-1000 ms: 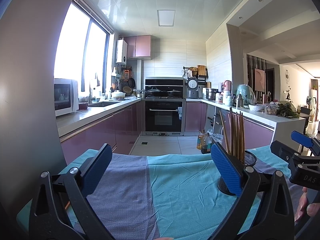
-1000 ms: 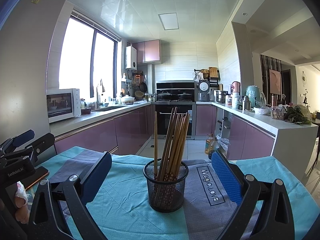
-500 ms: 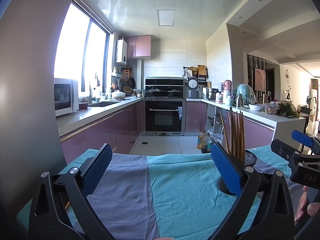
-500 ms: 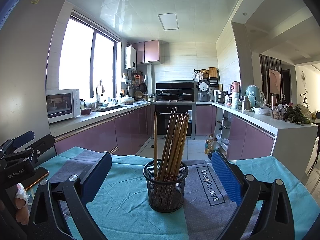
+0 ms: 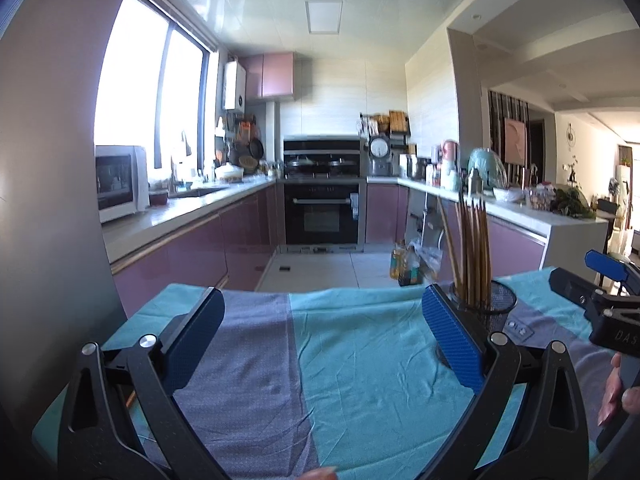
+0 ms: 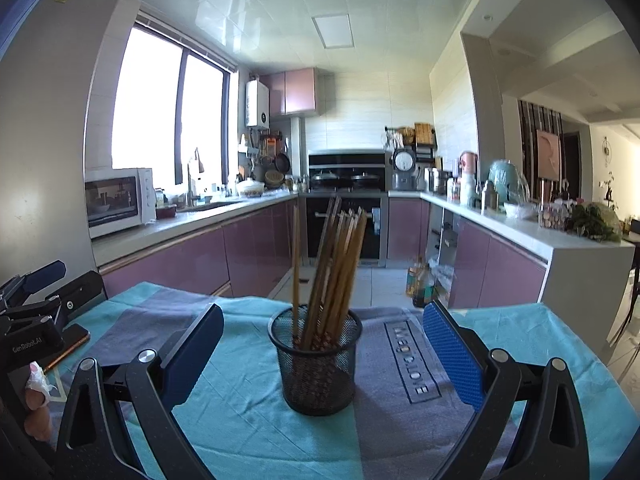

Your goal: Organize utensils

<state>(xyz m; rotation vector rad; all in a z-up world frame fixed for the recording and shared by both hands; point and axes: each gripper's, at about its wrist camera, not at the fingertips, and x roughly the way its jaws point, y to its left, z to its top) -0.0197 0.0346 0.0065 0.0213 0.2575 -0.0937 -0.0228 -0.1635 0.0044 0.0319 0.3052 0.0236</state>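
Now, compared with a moment earlier, the left gripper (image 5: 320, 344) sits slightly higher, still spread wide over bare tablecloth (image 5: 360, 380). Rightward, the right gripper (image 6: 320, 356) stays wide and empty, flanking the mesh holder (image 6: 316, 364) of chopsticks (image 6: 332, 268) mid-cloth, unmoved.

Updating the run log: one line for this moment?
left gripper: open, empty | right gripper: open, facing mesh cup | chopsticks: upright in cup
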